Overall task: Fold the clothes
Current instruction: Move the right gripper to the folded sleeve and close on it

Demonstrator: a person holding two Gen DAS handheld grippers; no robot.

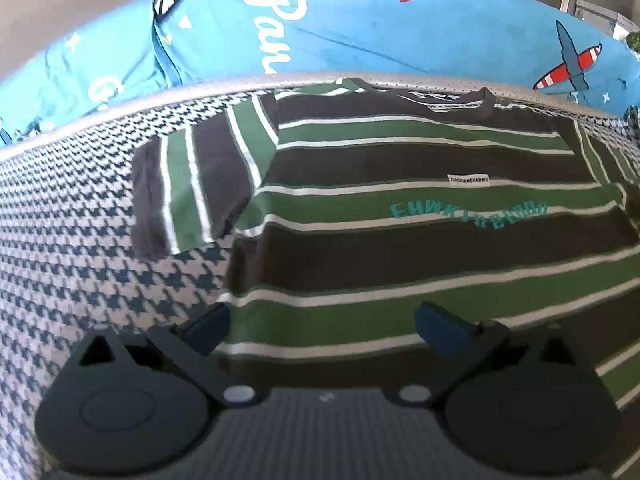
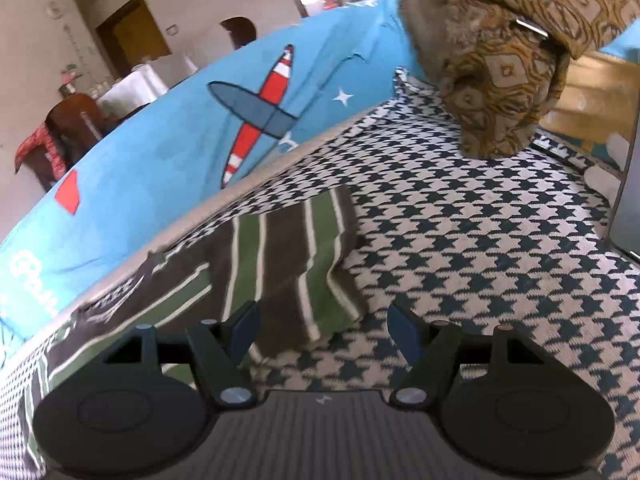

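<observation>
A striped T-shirt (image 1: 400, 216) in dark brown, green and white lies flat, front up, on a houndstooth cloth (image 1: 80, 248), collar at the far edge. Teal lettering and a small white label show on its chest. Its left sleeve (image 1: 188, 184) is spread out sideways. My left gripper (image 1: 324, 326) is open just above the shirt's lower left side, nothing between its blue-padded fingers. In the right wrist view the other sleeve (image 2: 304, 256) lies on the cloth (image 2: 480, 248). My right gripper (image 2: 324, 334) is open over that sleeve's near end, holding nothing.
A blue quilt (image 1: 360, 32) with planes and white lettering rises behind the cloth's far edge (image 1: 200, 90). A brown patterned cushion (image 2: 496, 52) sits at the right rear. A grey panel edge (image 2: 624, 200) stands at the far right. Furniture is visible beyond the quilt.
</observation>
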